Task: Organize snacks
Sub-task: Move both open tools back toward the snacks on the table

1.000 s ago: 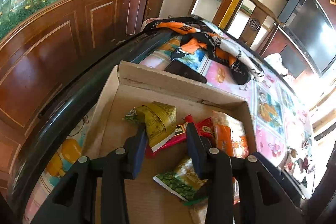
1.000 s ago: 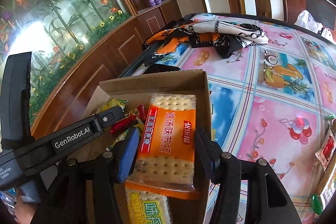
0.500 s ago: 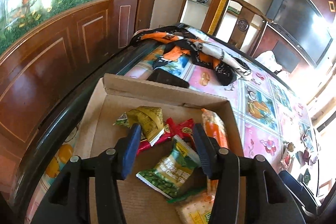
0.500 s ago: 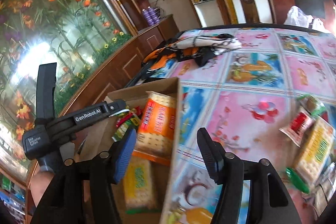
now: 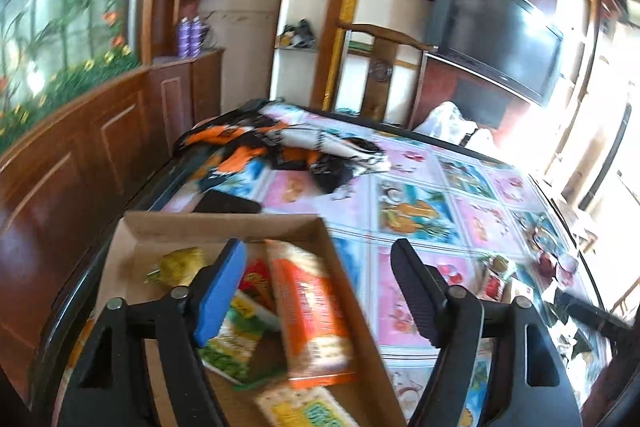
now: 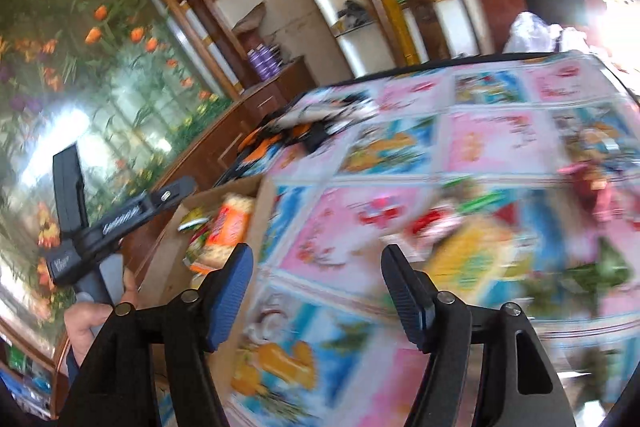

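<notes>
A cardboard box (image 5: 224,223) sits at the table's left edge and holds several snack packets, among them an orange cracker pack (image 5: 312,311) and a green packet (image 5: 232,347). My left gripper (image 5: 316,287) is open and empty above the box's right wall. My right gripper (image 6: 316,291) is open and empty over the tablecloth, right of the box (image 6: 168,251). Loose snacks (image 6: 472,251) lie blurred on the cloth to its right. The left gripper's body (image 6: 120,219) shows in the right wrist view.
A colourful fruit-print tablecloth (image 5: 420,211) covers the table. An orange, black and white cloth (image 5: 288,147) lies bunched at the far end, with a dark phone (image 5: 228,205) behind the box. More snacks (image 5: 504,275) lie at the right. A wooden cabinet (image 5: 80,155) borders the left side.
Both grippers have swung right, away from the box. The right gripper has let go of the orange cracker pack, which now lies in the box. The left jaws have opened wider.
</notes>
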`<state>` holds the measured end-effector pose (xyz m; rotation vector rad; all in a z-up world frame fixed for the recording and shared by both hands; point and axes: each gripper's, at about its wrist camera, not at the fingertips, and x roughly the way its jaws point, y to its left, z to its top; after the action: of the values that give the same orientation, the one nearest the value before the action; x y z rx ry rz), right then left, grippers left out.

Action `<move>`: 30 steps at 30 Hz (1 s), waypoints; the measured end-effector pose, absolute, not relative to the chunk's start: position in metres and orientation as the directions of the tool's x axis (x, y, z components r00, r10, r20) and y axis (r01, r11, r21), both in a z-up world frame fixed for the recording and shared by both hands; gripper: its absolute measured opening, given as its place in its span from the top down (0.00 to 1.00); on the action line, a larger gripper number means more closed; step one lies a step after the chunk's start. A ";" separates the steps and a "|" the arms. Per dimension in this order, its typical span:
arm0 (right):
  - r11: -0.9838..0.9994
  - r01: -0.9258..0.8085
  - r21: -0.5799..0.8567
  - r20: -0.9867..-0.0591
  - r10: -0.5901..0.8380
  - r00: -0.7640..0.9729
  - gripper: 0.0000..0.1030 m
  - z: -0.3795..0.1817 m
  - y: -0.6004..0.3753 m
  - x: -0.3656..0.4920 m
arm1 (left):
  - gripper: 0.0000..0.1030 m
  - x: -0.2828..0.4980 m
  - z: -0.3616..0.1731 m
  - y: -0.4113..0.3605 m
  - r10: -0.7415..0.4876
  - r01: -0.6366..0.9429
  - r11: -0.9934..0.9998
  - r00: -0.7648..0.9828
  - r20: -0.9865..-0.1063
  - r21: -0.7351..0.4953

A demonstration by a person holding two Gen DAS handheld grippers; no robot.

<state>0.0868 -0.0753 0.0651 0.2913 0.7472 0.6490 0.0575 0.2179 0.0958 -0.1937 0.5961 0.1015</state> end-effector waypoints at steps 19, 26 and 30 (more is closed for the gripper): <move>0.761 0.065 0.646 -0.595 0.448 0.667 0.32 0.035 -0.272 0.107 | 0.26 0.082 0.083 0.069 -0.267 0.167 0.964 0.616 -0.741 -0.209; 0.739 0.058 0.671 -0.578 0.473 0.665 0.31 0.033 -0.278 0.104 | 0.33 0.115 0.048 -0.009 -0.220 0.251 0.963 0.505 -0.834 -0.102; 0.723 0.073 0.687 -0.577 0.481 0.660 0.31 0.029 -0.282 0.104 | 0.33 0.126 0.029 -0.030 -0.074 0.216 0.975 0.519 -0.851 0.047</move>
<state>0.1040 -0.2822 0.0289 0.7436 0.8323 0.2564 0.1262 -0.0301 0.0295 0.1536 1.0109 -0.1751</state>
